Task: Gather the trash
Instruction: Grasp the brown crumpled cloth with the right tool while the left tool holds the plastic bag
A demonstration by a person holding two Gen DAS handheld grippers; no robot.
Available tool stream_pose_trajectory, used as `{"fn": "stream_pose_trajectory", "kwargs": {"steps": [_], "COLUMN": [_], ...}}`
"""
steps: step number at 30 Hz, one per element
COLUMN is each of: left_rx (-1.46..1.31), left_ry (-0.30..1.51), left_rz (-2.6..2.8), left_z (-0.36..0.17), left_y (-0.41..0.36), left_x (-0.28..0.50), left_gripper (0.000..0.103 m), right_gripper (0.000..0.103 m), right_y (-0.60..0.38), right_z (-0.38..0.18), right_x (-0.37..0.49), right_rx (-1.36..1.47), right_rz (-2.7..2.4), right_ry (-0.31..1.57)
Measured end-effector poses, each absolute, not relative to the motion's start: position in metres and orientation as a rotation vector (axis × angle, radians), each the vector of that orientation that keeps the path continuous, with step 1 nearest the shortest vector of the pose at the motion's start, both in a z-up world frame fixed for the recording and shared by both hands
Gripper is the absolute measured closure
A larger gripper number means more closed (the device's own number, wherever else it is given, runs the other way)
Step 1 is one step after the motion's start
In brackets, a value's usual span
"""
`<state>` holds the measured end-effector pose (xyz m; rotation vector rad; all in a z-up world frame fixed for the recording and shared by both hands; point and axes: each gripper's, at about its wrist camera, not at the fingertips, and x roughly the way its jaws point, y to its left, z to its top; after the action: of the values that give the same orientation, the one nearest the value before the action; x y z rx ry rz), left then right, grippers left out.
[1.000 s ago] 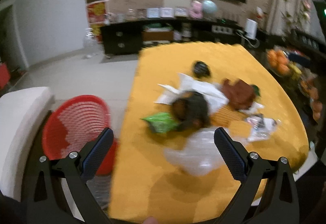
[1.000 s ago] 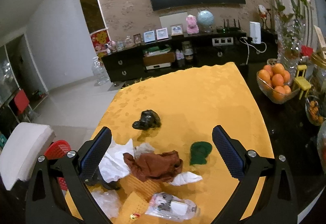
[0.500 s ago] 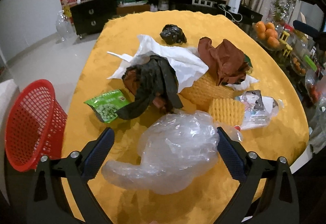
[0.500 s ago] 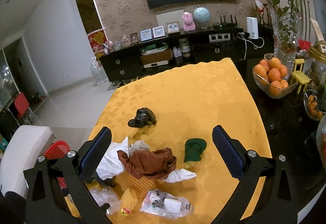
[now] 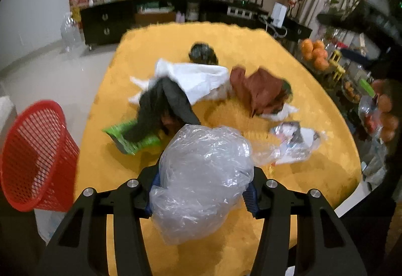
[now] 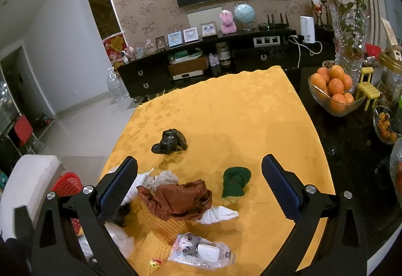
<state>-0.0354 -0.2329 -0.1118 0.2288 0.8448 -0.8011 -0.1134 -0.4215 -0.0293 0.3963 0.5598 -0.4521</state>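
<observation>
The left gripper (image 5: 201, 190) has just been closing its jaws, and now both pads press into the sides of a crumpled clear plastic bag (image 5: 203, 175), so the bag is held. It sits at the near edge of the yellow tablecloth (image 5: 236, 39). Beyond the bag lie a dark rag (image 5: 163, 105), a white paper (image 5: 198, 77), a brown paper (image 5: 258, 92) and a green packet (image 5: 130, 137). A red basket (image 5: 35, 157) stands left of the bag, beside the table. The right gripper (image 6: 199, 188) hangs over the tablecloth with jaws wide apart, holding nothing; a green cloth (image 6: 236, 181) lies on the tablecloth between them.
</observation>
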Motion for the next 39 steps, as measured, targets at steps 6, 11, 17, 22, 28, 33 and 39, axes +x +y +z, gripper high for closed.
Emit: {"fn": "stream_pose_trajectory", "kwargs": {"steps": [6, 11, 17, 22, 28, 33, 39], "left_rx": [0.194, 0.169, 0.171, 0.155, 0.151, 0.144, 0.148], "left_ry": [0.746, 0.682, 0.626, 0.607, 0.593, 0.591, 0.583], "left_rz": [-0.791, -0.765, -0.702, -0.679, -0.665, -0.66, -0.639], "left_z": [-0.075, -0.055, -0.042, -0.034, -0.033, -0.033, -0.036], "left_y": [-0.216, -0.201, -0.187, -0.178, -0.173, -0.172, -0.17], "left_x": [-0.039, -0.038, -0.033, -0.03, -0.029, -0.027, -0.028], "left_gripper": [0.053, 0.053, 0.053, 0.053, 0.053, 0.053, 0.053], "right_gripper": [0.007, 0.007, 0.007, 0.007, 0.01, 0.017, 0.034], "right_y": [-0.42, -0.415, -0.401, -0.393, -0.397, -0.399, -0.406], "right_z": [-0.045, -0.072, -0.106, -0.125, -0.128, -0.133, -0.122], "right_x": [-0.1, -0.078, -0.048, -0.033, -0.03, -0.03, -0.037], "right_rx": [0.391, 0.383, 0.328, 0.284, 0.278, 0.245, 0.288], "right_rz": [-0.408, -0.349, -0.293, -0.29, -0.314, -0.326, -0.313], "right_ry": [0.62, 0.71, 0.819, 0.867, 0.874, 0.881, 0.856]}}
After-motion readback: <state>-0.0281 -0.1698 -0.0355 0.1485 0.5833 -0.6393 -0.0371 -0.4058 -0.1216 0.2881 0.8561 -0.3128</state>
